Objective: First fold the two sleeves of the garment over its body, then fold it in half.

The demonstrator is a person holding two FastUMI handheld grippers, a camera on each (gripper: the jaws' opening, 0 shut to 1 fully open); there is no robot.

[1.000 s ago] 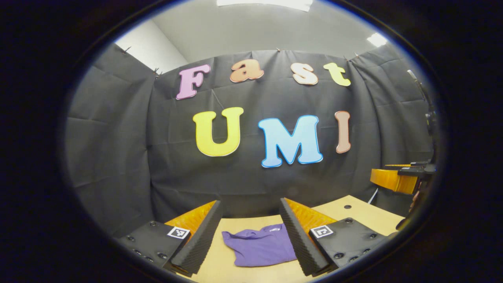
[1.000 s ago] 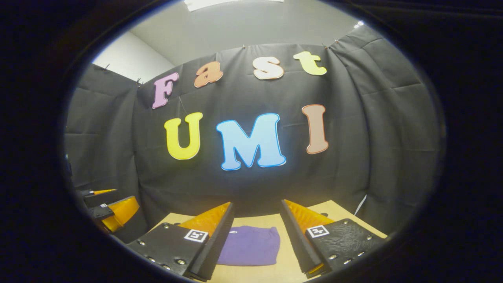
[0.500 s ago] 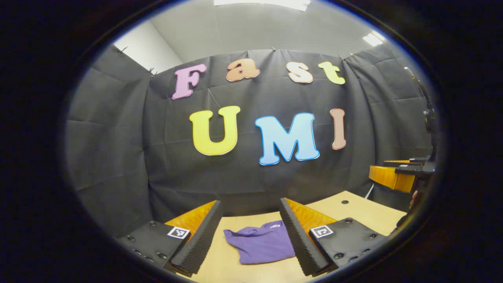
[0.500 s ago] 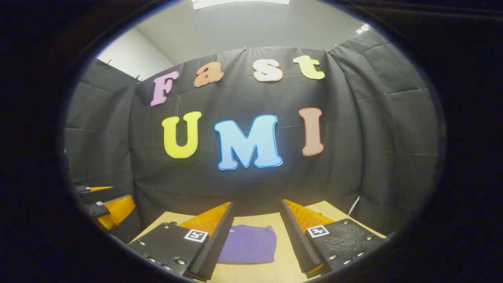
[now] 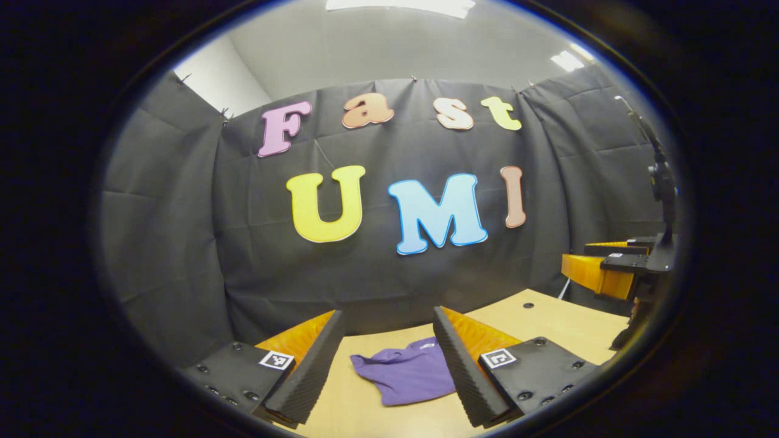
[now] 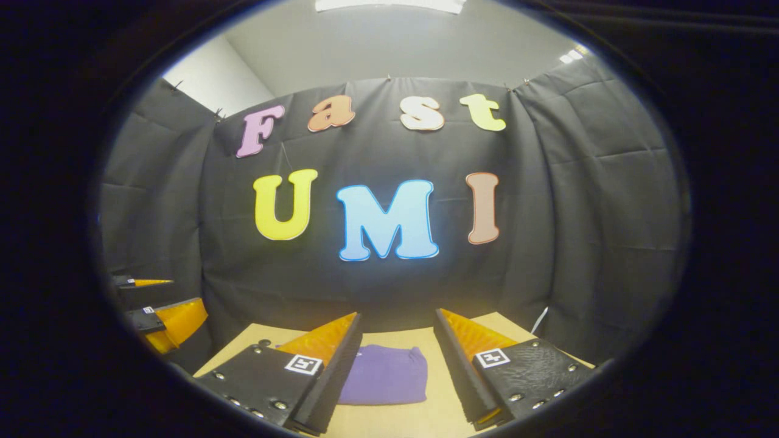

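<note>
A purple garment (image 5: 406,376) lies folded into a compact shape on the light wooden table (image 5: 548,322), seen past my left gripper (image 5: 387,328), which is held above the table with its fingers wide apart and nothing between them. In the right gripper view the same purple garment (image 6: 386,380) lies flat beyond my right gripper (image 6: 397,330), which is also open and raised. At the right edge of the left gripper view the right gripper (image 5: 614,271) hangs in the air. The left gripper (image 6: 158,313) shows at the far left of the right gripper view.
The black cloth wall (image 5: 377,267) closes the booth behind the table. A small round hole (image 5: 528,305) marks the tabletop at the right. A stand with a dark device (image 5: 660,176) rises at the far right. A white cable (image 6: 540,317) hangs by the table's far right corner.
Both grippers have drawn back and up from the table; the garment looks smaller and farther off in both views. It lies as before.
</note>
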